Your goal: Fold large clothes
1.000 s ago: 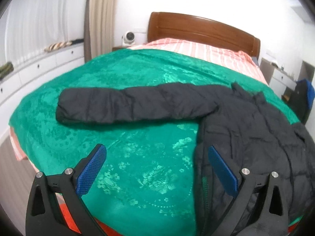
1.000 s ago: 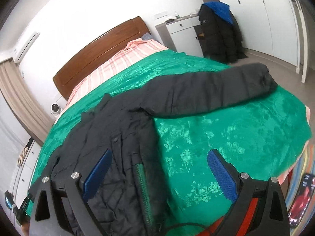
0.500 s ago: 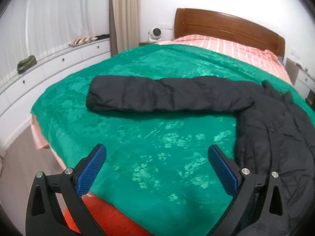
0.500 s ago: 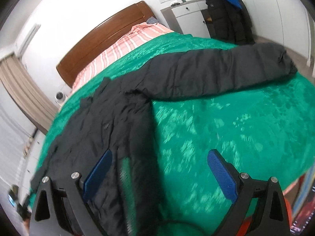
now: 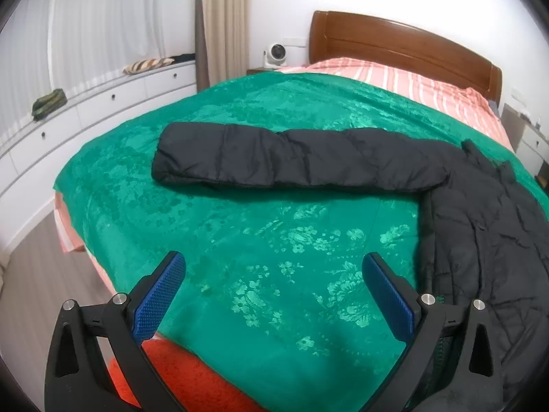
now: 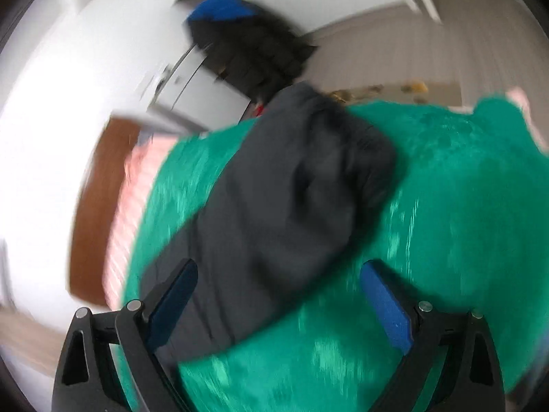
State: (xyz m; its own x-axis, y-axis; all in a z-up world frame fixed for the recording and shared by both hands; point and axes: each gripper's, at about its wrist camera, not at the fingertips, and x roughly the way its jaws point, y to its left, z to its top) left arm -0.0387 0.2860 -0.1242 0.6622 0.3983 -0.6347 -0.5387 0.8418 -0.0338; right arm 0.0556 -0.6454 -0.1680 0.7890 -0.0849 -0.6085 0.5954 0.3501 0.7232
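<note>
Swung my right tool (image 6: 278,295) fast toward the right sleeve's cuff (image 6: 329,158); its jaws just narrowed slightly, still released, nothing pinched. Left tool (image 5: 274,290) released above the green bedspread (image 5: 260,257). Black puffer jacket (image 5: 480,240) lies unfolded on the bed, sleeves spread; all folds remain. Left view alone shows the left sleeve (image 5: 291,159) sharply; right view is blurred.

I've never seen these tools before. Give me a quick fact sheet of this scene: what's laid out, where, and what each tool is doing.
garment: black padded jacket, sleeve stretched sideways
surface: green bedspread on a bed
left gripper: fingers apart, nothing between them, over bare bedspread
right gripper: fingers apart, over the other sleeve, picture blurred
fold: not begun
</note>
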